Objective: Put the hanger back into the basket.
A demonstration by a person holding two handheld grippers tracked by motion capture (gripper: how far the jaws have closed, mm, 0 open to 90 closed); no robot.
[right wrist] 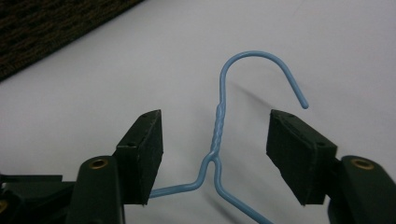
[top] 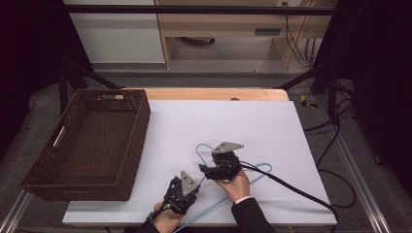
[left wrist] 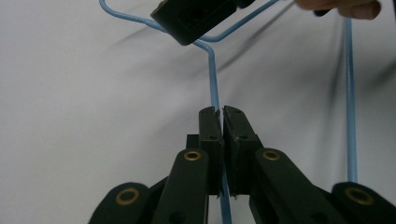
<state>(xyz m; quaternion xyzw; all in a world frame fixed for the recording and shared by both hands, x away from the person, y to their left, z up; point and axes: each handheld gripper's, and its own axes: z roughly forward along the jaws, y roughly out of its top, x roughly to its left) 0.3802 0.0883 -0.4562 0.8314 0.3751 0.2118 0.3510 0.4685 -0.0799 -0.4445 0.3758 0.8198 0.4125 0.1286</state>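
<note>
Handling notes for blue wire hanger (right wrist: 218, 126): lying at the near middle of the white table surface (top: 252, 116), well apart from the brown woven basket (top: 142, 114) at the far left; judging it resting on or just above the sheet, the shadow under the hook leaving this unclear. Being clamped by the left gripper (left wrist: 222, 116), whose jaws are pressing together on one sloping shoulder wire a short way below the neck, with the wire passing straight between the pads (left wrist: 211, 135). Being straddled by the right gripper (right wrist: 215, 144), whose jaws are standing wide apart on either side of the twisted neck, touching neither the twist nor the hook. Judging the hanger as very light, thin and springy: flexing under side load rather than breaking, and twisting readily about any single grip point. Expecting the smooth coated wire to be slippery and to be rolling or pivoting between flat pads unless squeezed square across its run. Recommending the twisted neck as the best hold, the doubled, ribbed wire there being stiffer and giving the pads something to bite. Treating the shoulder wire as a good second hold for stopping swing. Avoiding the open hook tip, which is offering little contact and is likely to be snagging. Keeping both holds aligned to avoid bending the frame.
</note>
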